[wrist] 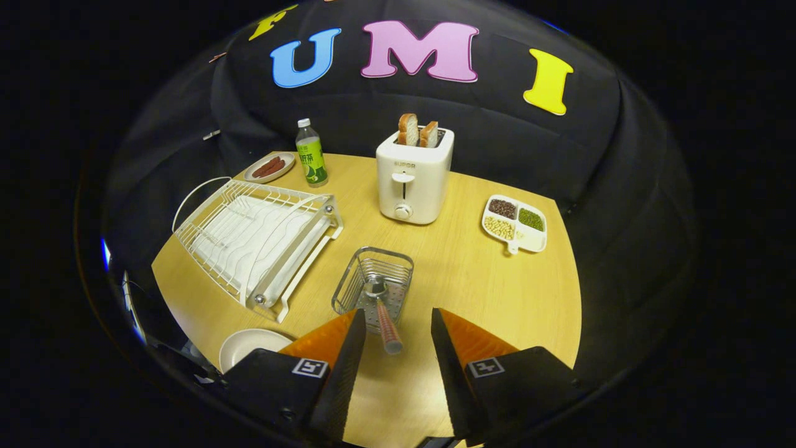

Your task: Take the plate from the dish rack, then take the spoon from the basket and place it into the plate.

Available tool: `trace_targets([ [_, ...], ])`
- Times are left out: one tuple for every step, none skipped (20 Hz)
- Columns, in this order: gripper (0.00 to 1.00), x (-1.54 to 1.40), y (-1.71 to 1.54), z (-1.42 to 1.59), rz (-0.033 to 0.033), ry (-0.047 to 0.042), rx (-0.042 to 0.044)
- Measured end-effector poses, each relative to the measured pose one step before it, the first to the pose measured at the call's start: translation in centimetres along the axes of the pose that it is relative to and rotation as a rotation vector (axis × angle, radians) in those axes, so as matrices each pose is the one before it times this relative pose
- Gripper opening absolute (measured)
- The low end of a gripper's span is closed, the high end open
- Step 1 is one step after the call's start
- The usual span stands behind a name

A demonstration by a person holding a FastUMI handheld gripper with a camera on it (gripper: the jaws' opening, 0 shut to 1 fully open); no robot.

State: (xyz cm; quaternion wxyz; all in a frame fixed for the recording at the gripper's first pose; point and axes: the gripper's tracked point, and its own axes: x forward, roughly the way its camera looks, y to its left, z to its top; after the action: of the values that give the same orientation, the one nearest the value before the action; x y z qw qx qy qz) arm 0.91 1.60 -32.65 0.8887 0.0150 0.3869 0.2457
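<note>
- Gripper view, lower centre: tongs (398,323) spread apart, pinching nothing.
- Spoon (382,314) with reddish-brown handle, metal bowl down in wire basket (373,283), handle tip between the fingers.
- White plate (249,345) lower left, on surface (485,280), below white dish rack (255,239).

We saw the gripper (398,326) over the near edge of the surface (497,292), its fingers parted and holding nothing. The spoon (382,314) stood in the basket (373,280) just ahead of them, its handle leaning back into the gap between them. The dish rack (255,239) lay left of the basket, and the plate (249,345) sat on the surface beside the left finger. Beyond the basket stood the toaster (413,177) with bread (418,132) in it. A bottle (311,154) and a small dish (269,167) stood behind the rack, and a divided tray (516,224) lay to the toaster's right.
</note>
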Motion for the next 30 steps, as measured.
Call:
trace_targets([
  [0.62,0.328,0.493,-0.117,0.0102,0.00386,-0.006],
  [0.61,0.291,0.232,-0.293,0.00128,0.00734,-0.01136],
  [0.57,0.354,0.152,-0.339,-0.00003,0.01326,-0.00899],
  [0.55,0.412,0.078,-0.414,-0.00347,0.01357,-0.00258],
  [0.47,0.282,0.025,-0.332,-0.00426,0.0151,0.00574],
  [0.43,0.234,-0.15,-0.305,-0.01014,0.00979,0.01242],
  [0.3,-0.147,0.067,0.161,0.00178,-0.00033,0.02387],
  [0.25,0.053,0.676,0.114,0.02322,-0.00672,0.02866],
  [0.2,0.019,0.013,0.065,-0.00708,-0.00195,0.01463],
  [0.17,-0.064,-0.217,0.038,-0.01058,-0.00322,0.00038],
  [0.15,-0.177,-0.122,0.032,-0.00977,0.00002,-0.00499],
  [0.13,-0.095,-0.14,-0.1,-0.01735,0.00071,-0.00701],
  [0.13,-0.115,-0.014,0.129,-0.01061,-0.00308,-0.00224],
  [0.13,-0.377,0.065,0.219,-0.00353,-0.00521,0.01267],
  [0.13,-0.402,-0.007,0.28,-0.00281,-0.0042,0.01904],
  [0.13,-0.476,-0.019,0.313,-0.00213,-0.00763,0.01655],
  [0.12,-0.328,-0.067,0.354,-0.0015,-0.00742,0.01267],
  [0.12,-0.527,-0.062,0.306,-0.00203,-0.00996,0.0106],
  [0.12,-0.57,-0.028,0.387,-0.00142,-0.01004,0.01108],
  [0.12,-0.611,-0.044,0.424,-0.00025,-0.01332,0.01257],
  [0.12,-0.654,-0.034,0.385,-0.00107,-0.01122,0.01089],
  [0.12,-0.831,-0.048,0.293,-0.00141,-0.01134,0.00861],
  [0.12,-0.984,-0.04,0.5,-0.00125,-0.01574,0.00326],
  [0.12,-0.876,0.034,0.297,-0.00047,-0.01338,-0.00039],
  [0.12,-1.128,0.242,0.303,0.00553,-0.01359,0.00055],
  [0.12,-0.964,0.356,0.237,0.00547,-0.01389,0.00494],
  [0.12,-1.032,0.429,0.251,0.01185,-0.01197,0.00927],
  [0.12,-0.949,0.648,-0.085,0.01636,-0.00676,0.01138],
  [0.12,-0.907,0.582,-0.148,0.01223,-0.00054,0.01245],
  [0.12,-0.879,0.59,-0.344,0.01314,0.00315,0.00758],
])
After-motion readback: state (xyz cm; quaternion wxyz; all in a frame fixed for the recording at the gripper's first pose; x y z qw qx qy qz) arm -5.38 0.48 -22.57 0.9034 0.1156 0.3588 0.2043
